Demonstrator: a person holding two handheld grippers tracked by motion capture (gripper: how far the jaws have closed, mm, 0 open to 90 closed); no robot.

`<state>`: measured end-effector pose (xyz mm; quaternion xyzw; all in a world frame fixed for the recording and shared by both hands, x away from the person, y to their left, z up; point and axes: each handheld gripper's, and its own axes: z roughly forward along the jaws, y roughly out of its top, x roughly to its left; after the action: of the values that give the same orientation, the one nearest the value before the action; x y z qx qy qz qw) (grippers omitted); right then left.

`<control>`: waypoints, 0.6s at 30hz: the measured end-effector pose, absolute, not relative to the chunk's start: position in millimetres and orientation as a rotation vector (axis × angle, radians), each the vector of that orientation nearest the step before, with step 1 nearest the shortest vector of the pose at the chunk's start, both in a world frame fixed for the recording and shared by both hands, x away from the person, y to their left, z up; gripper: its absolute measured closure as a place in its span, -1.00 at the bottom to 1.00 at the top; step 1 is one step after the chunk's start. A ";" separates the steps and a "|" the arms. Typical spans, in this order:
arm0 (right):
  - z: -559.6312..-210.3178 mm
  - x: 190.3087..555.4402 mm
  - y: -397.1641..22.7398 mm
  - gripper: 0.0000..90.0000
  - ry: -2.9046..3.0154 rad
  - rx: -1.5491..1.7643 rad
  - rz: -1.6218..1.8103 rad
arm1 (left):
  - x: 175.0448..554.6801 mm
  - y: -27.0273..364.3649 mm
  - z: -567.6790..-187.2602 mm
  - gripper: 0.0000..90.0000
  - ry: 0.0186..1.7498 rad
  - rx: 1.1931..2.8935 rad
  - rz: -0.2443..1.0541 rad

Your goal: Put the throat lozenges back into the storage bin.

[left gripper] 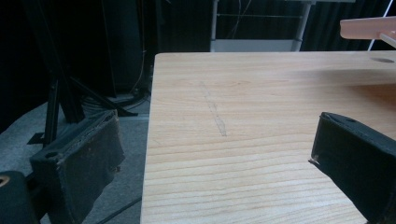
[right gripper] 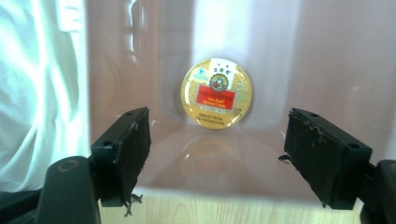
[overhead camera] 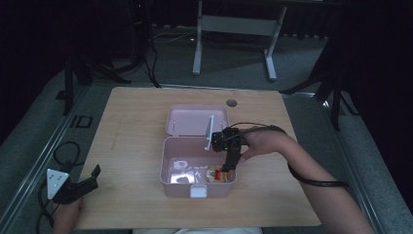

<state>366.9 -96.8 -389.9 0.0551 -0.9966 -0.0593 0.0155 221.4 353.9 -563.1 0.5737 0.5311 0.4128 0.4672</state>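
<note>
The right hand-held gripper [overhead camera: 228, 168] points down into the pink box [overhead camera: 165, 165], which sits open at the centre of the surface [overhead camera: 126, 126] with its lid [overhead camera: 195, 119] lying flat at 12 o'clock of it. The jaws stand apart with nothing between them. In the right gripper view the round gold tin [right gripper: 217, 92] lies on the box floor ahead of the jaws, clear of both pads. In the high view the tin [overhead camera: 215, 174] sits in the box's corner at 4 o'clock, just beside a white packet [overhead camera: 182, 165].

The left hand-held gripper [overhead camera: 80, 187] rests at the surface's edge at 8 o'clock, jaws wide apart and holding nothing.
</note>
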 end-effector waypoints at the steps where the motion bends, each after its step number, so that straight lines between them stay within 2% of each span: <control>1: -379.1 368.2 -107.3 -0.50 -3.116 0.145 -0.227 | 221.4 353.9 -563.2 -0.95 1.303 1.407 1.013; 8: -366.8 375.2 -138.5 -0.50 -3.139 0.057 -0.302 | 221.5 354.0 -563.1 -0.95 1.304 1.408 1.011; 15: -383.0 385.3 -174.7 -0.45 -3.125 -0.086 -0.419 | 221.4 354.0 -563.1 -0.95 1.304 1.406 1.011; 18: -386.7 386.3 -178.0 -0.45 -3.121 -0.099 -0.442 | 221.5 354.0 -563.1 -0.95 1.305 1.408 1.011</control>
<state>386.3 -178.0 -386.7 -0.0315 -0.9896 -0.1400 -0.0063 221.5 354.0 -563.1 0.5737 0.5318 0.4120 0.4671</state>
